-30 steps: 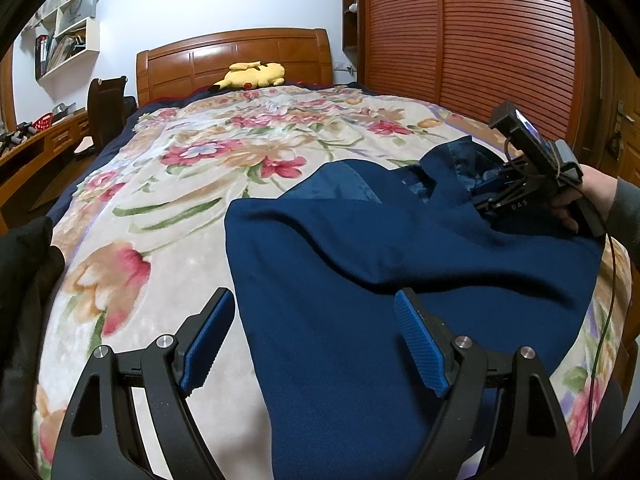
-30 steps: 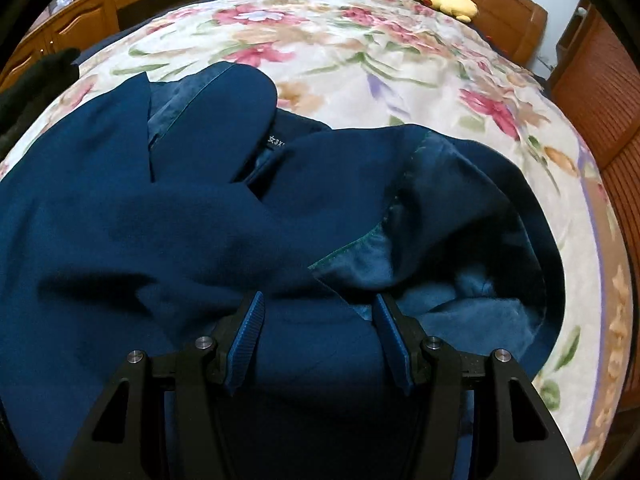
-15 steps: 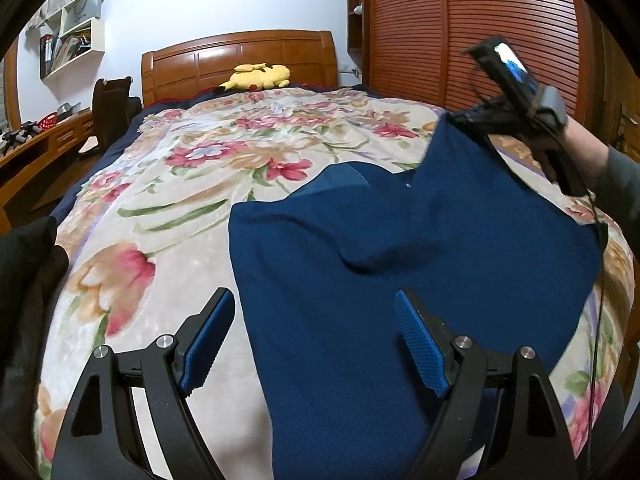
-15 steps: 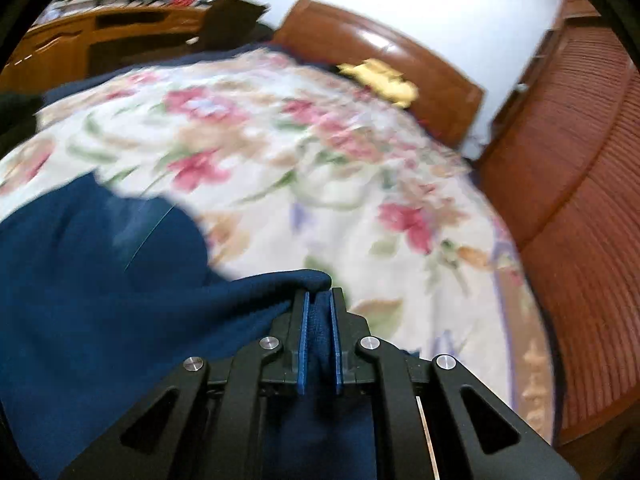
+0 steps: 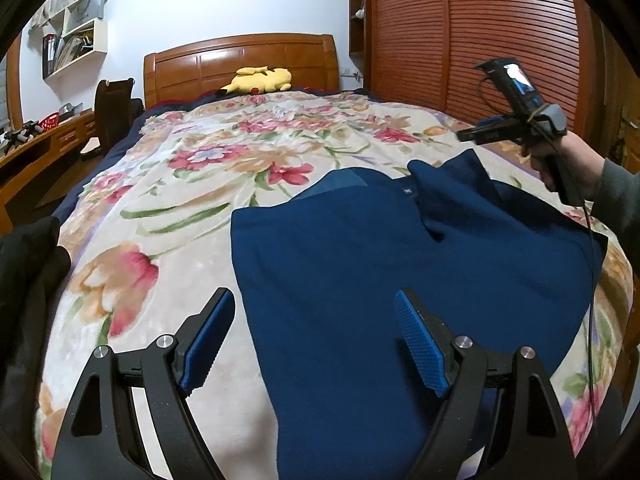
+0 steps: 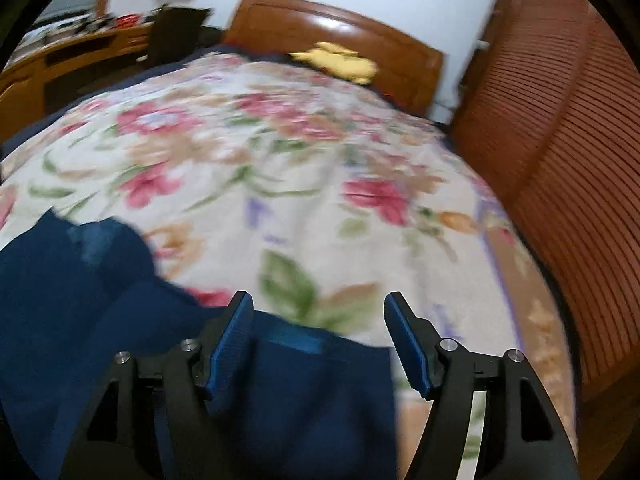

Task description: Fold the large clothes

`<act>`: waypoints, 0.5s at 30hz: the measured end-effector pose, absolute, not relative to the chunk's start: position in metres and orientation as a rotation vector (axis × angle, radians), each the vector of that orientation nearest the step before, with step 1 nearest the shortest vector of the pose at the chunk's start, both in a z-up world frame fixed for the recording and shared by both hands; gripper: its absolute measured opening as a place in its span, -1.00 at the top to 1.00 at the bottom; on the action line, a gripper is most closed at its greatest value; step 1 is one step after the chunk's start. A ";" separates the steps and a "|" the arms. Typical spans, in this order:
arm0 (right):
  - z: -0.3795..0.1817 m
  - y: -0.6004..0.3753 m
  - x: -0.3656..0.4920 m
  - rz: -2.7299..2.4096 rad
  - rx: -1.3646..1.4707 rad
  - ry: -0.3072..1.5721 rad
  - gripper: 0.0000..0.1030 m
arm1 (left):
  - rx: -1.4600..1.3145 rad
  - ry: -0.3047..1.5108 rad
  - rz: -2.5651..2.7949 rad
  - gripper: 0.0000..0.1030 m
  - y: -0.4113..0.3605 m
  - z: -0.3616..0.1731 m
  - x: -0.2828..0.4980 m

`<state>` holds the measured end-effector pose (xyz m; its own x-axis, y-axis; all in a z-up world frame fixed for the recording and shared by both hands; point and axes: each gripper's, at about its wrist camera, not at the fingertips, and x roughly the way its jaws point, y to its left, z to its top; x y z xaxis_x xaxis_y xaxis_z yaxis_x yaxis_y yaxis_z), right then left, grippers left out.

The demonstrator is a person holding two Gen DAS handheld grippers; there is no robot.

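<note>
The floral bed point(image 5: 168, 208) is carrying the blue garment point(image 5: 380, 272), which is sprawling across the lower right of the left view. It is looking soft, thick and floppy, best taken at a hem or shoulder edge. A yellow plush point(image 5: 258, 79) is lying well apart by the headboard. The left gripper point(image 5: 312, 336) is hovering with fingers apart and empty; the right gripper point(image 6: 318, 344) is opening above the cloth, nothing pinched.

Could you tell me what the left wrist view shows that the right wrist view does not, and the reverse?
Only the left wrist view shows the left claw, open over the blue garment, the right hand with its whole tool, and the wall shelves.

Only the right wrist view shows the right claw close up, opening, pads clear of cloth.

Both show the garment, the floral bedspread, the headboard and the yellow plush toy.
</note>
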<state>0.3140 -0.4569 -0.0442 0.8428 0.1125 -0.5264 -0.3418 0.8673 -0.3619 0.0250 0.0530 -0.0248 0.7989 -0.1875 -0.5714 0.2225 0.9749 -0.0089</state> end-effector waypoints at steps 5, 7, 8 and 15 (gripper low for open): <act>-0.055 -0.512 0.321 0.189 -0.357 0.619 -0.36 | 0.066 0.610 -0.227 -0.60 0.048 -0.027 0.026; -0.070 -0.526 0.328 0.182 -0.336 0.676 -0.36 | 0.069 0.613 -0.229 -0.60 0.046 -0.028 0.026; -0.079 -0.530 0.332 0.182 -0.326 0.701 -0.36 | 0.073 0.615 -0.228 -0.60 0.045 -0.029 0.026; -0.117 -0.548 0.365 0.308 -0.231 0.836 0.59 | 0.084 0.636 -0.220 -0.60 0.042 -0.035 0.031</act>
<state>0.3654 -0.5479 -0.1172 0.6301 0.1765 -0.7562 -0.3568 0.9307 -0.0800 0.0306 0.0416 -0.0350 0.7819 -0.1783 -0.5973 0.2295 0.9733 0.0100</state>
